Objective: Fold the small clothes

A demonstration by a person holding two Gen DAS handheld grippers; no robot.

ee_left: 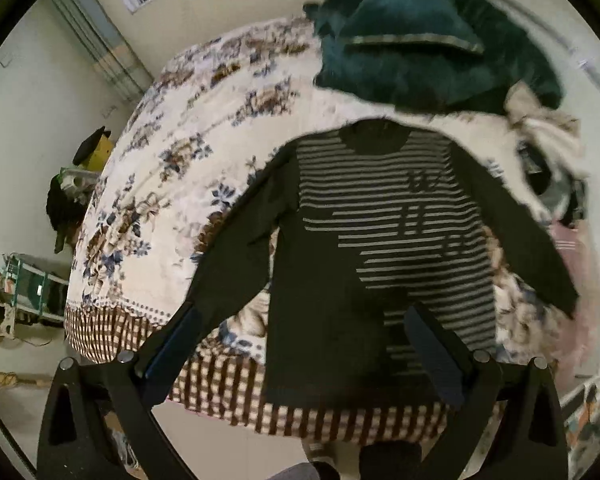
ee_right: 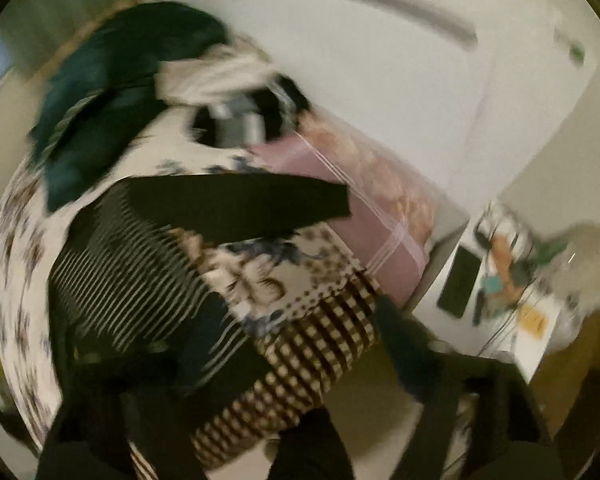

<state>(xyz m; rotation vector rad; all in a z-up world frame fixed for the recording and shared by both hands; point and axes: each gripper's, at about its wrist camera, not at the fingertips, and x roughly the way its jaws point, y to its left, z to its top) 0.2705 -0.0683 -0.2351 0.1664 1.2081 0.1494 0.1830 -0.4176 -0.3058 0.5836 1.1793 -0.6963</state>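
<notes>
A dark long-sleeved top (ee_left: 380,220) with grey stripes lies spread flat on the floral bedspread (ee_left: 188,152), neck toward the far side and both sleeves angled outward. My left gripper (ee_left: 300,344) hovers open over its lower part near the bed's front edge. The left finger is above the left sleeve's cuff and the right finger above the striped hem. The right wrist view is blurred. There the top (ee_right: 140,272) shows with its right sleeve (ee_right: 252,204) stretched out, and my right gripper (ee_right: 300,344) stands open over the hem corner and the checked bed border, holding nothing.
A teal blanket pile (ee_left: 420,40) lies at the head of the bed, with a heap of mixed clothes (ee_left: 548,152) and a pink cloth (ee_right: 340,220) beside it. A white side table (ee_right: 512,344) holds a phone (ee_right: 458,282) and clutter. Boxes and bags (ee_left: 32,292) stand left of the bed.
</notes>
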